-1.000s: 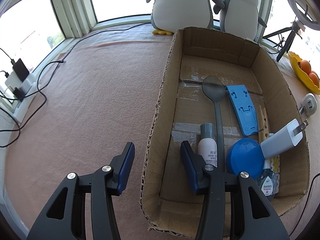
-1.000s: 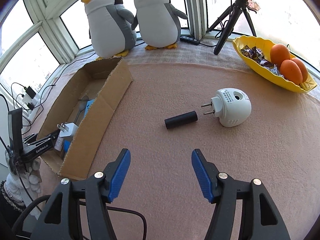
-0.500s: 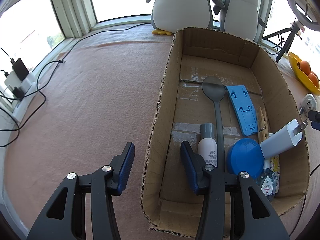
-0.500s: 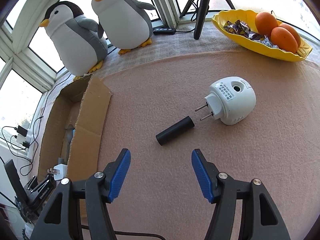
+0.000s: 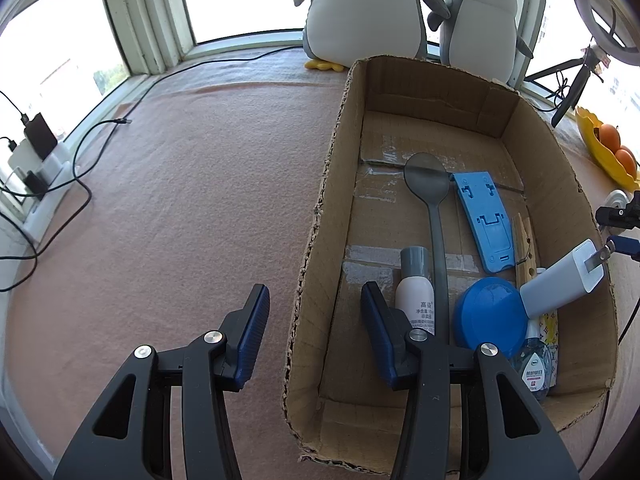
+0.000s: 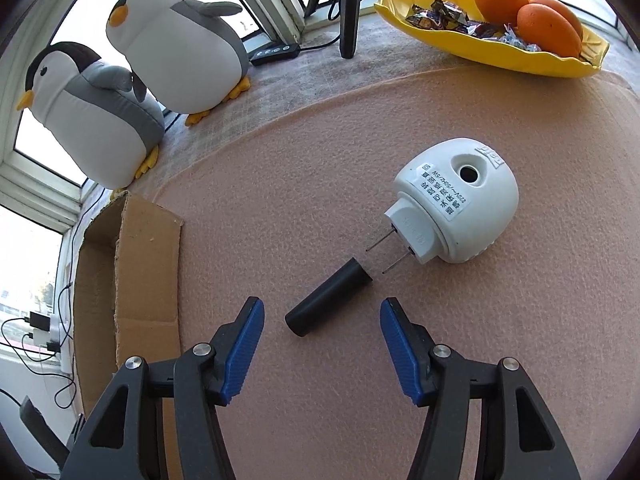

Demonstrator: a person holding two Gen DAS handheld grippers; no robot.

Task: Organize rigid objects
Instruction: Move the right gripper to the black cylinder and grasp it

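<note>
On the pink cloth a black cylinder [image 6: 332, 294] lies at a slant, its near end just between the fingertips of my right gripper [image 6: 321, 305]. The jaws are closing, and the pads stand clear of it. Beside the cylinder's far end lies a white plug-in device [image 6: 464, 204], prongs toward it. My left gripper [image 5: 313, 292] is open and straddles the left wall of the cardboard box [image 5: 440, 92] without pressing on it. In the box lie a grey spoon [image 5: 434, 216], a blue stand [image 5: 482, 220], a white bottle [image 5: 414, 292], a blue lid [image 5: 490, 316] and a white charger [image 5: 560, 280].
Two plush penguins [image 6: 176, 48] sit by the window behind the box. A yellow dish [image 6: 500, 52] with oranges and sweets stands at the far right, beside a tripod leg [image 6: 348, 12]. Cables and a power strip [image 5: 44, 168] lie along the left window sill.
My right gripper has moved closer to the black cylinder and rolled, so the cylinder now reaches between its fingertips. The left gripper and the box contents have not moved.
</note>
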